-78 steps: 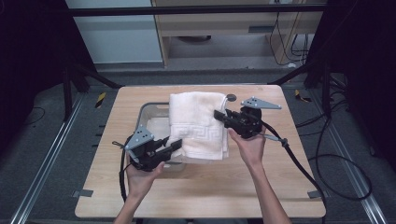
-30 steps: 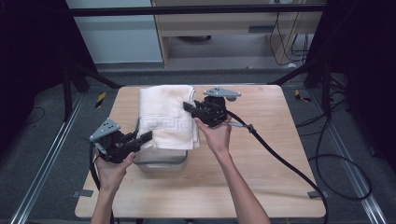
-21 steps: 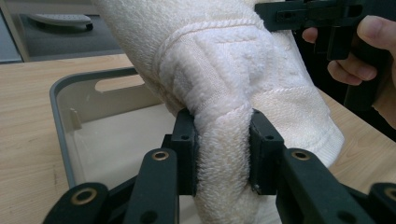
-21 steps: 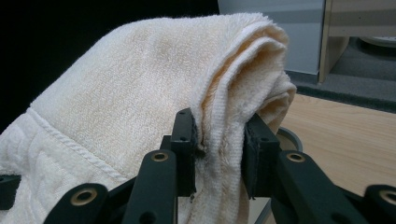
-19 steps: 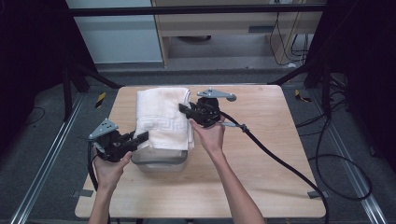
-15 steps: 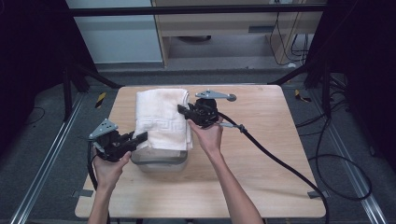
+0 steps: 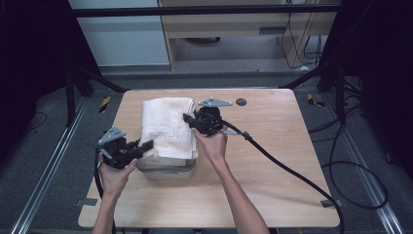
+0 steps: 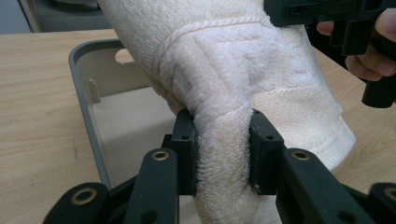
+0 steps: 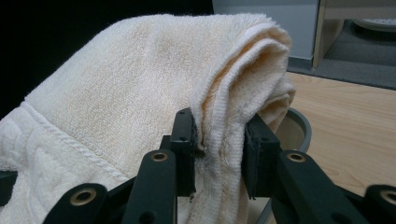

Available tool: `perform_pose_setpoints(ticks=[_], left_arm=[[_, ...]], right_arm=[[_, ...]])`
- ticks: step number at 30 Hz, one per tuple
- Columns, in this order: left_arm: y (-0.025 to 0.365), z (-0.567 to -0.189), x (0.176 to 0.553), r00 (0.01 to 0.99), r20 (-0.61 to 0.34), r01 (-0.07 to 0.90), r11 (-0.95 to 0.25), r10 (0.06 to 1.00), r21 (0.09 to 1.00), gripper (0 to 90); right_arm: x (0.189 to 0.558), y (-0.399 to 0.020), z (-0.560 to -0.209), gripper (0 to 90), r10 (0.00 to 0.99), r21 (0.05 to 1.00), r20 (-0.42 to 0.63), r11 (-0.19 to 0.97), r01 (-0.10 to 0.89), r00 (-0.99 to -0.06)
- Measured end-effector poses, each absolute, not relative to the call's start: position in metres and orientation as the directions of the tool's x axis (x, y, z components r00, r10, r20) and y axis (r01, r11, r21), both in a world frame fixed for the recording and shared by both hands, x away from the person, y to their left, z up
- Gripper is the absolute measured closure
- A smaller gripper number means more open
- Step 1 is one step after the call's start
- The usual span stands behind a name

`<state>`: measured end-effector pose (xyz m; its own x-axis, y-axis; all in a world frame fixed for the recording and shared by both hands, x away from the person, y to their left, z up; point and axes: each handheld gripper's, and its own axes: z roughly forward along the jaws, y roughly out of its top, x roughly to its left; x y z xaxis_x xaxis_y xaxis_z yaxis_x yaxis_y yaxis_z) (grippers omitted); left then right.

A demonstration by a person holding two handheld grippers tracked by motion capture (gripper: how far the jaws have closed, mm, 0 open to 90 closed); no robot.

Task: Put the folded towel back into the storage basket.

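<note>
The folded white towel [image 7: 168, 127] is clamped at opposite edges by the left gripper [image 7: 144, 145] and right gripper [image 7: 189, 118] above the grey bin [image 7: 165, 170]; it should be lowered evenly (both sides level) inside.

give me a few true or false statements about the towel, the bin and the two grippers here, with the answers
1. The left gripper is clamped on a bunched fold of the towel. True.
2. The right gripper hangs open, away from the towel. False: its jaws pinch a folded edge of the towel.
3. The towel is white with a raised woven border pattern. True.
4. The towel lies flat on the bare table, far from the grey bin. False: both grippers hold it up over the bin.
5. The grey bin is packed with clothes. False: the part of its inside that shows in the left gripper view is bare.
</note>
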<state>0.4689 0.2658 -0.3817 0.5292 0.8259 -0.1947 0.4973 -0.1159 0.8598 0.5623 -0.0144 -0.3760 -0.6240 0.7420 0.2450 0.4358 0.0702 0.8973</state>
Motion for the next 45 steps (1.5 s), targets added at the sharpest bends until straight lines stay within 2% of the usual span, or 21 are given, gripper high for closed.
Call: perform_pose_setpoints(ticks=[24, 45], left_arm=[[0.273, -0.409, 0.483, 0.494, -0.163, 0.561, -0.17, 0.854, 0.81, 67.6], [0.266, -0.431, 0.492, 0.471, -0.142, 0.624, -0.215, 0.871, 0.751, 64.7]], right_arm=[[0.572, 0.002, -0.41, 68.9, 0.76, 0.871, 0.235, 0.112, 0.479, -0.606], [0.568, 0.009, -0.431, 66.9, 0.785, 0.852, 0.132, 0.223, 0.474, -0.606]])
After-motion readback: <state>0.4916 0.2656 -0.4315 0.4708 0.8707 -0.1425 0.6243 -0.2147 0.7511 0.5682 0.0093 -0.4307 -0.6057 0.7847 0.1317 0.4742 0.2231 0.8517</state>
